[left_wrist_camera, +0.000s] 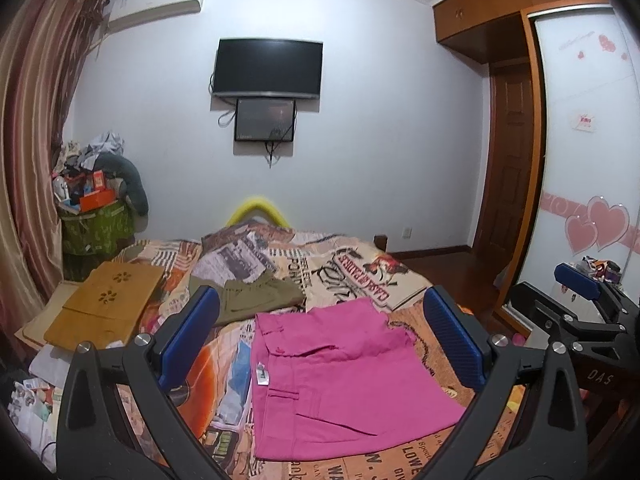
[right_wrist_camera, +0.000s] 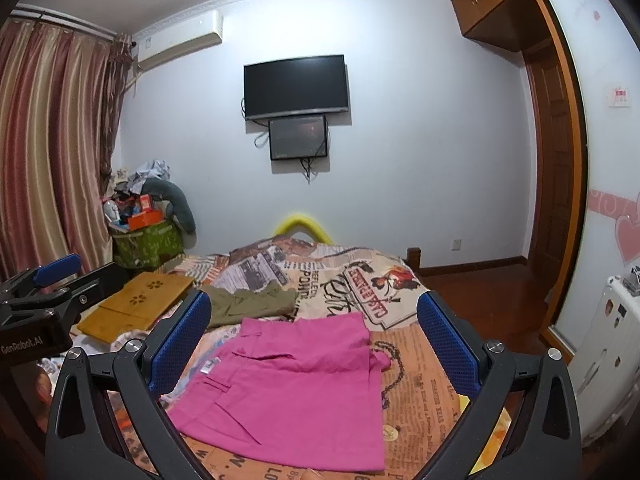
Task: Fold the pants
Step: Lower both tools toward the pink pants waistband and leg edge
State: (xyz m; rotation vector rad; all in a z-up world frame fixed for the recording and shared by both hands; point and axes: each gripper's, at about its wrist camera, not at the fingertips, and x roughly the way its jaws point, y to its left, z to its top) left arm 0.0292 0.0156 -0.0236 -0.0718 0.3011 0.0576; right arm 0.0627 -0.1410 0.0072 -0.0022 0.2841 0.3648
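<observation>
Pink pants [left_wrist_camera: 344,380] lie folded flat on the bed's printed cover [left_wrist_camera: 360,272], waistband and a white tag toward the left. They also show in the right wrist view [right_wrist_camera: 296,388]. My left gripper [left_wrist_camera: 320,336] is open and empty, raised above the pants. My right gripper [right_wrist_camera: 316,340] is open and empty too, also held above them. The right gripper shows at the right edge of the left wrist view [left_wrist_camera: 580,292]. The left gripper shows at the left edge of the right wrist view [right_wrist_camera: 48,276].
Folded olive-green pants [left_wrist_camera: 256,292] lie farther back on the bed. A wooden lap tray [left_wrist_camera: 108,304] sits at the left. A green basket piled with clutter [left_wrist_camera: 96,216] stands in the corner by the curtains. A wardrobe [left_wrist_camera: 580,160] lines the right wall.
</observation>
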